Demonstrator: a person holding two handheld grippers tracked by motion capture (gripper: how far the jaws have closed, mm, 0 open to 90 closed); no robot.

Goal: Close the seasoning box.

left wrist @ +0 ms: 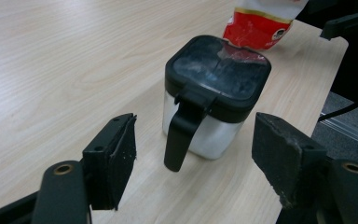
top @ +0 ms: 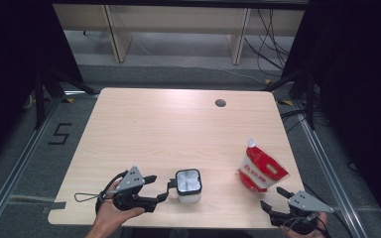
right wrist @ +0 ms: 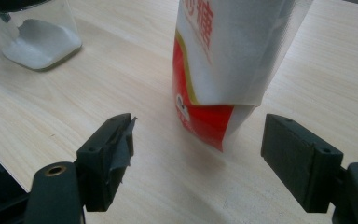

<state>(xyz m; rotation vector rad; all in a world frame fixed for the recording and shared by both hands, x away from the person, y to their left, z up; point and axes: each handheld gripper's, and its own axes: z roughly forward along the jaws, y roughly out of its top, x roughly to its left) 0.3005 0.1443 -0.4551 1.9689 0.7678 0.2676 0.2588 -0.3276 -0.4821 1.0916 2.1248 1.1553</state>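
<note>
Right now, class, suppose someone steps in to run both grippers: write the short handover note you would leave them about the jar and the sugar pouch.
Left gripper: jaws open, nothing between the pads; it faces the black handle of the lidded jar, not touching it.
Right gripper: jaws open, empty, aimed at the foot of the red and white pouch.
Things: the jar stands near the front edge of the table, lid on, white powder inside. The pouch stands upright to its right, top apparently still sealed.
Done: both grippers lined up.
Left: probably grip the pouch and the jar, open both, and pour. That is my guess.
</note>
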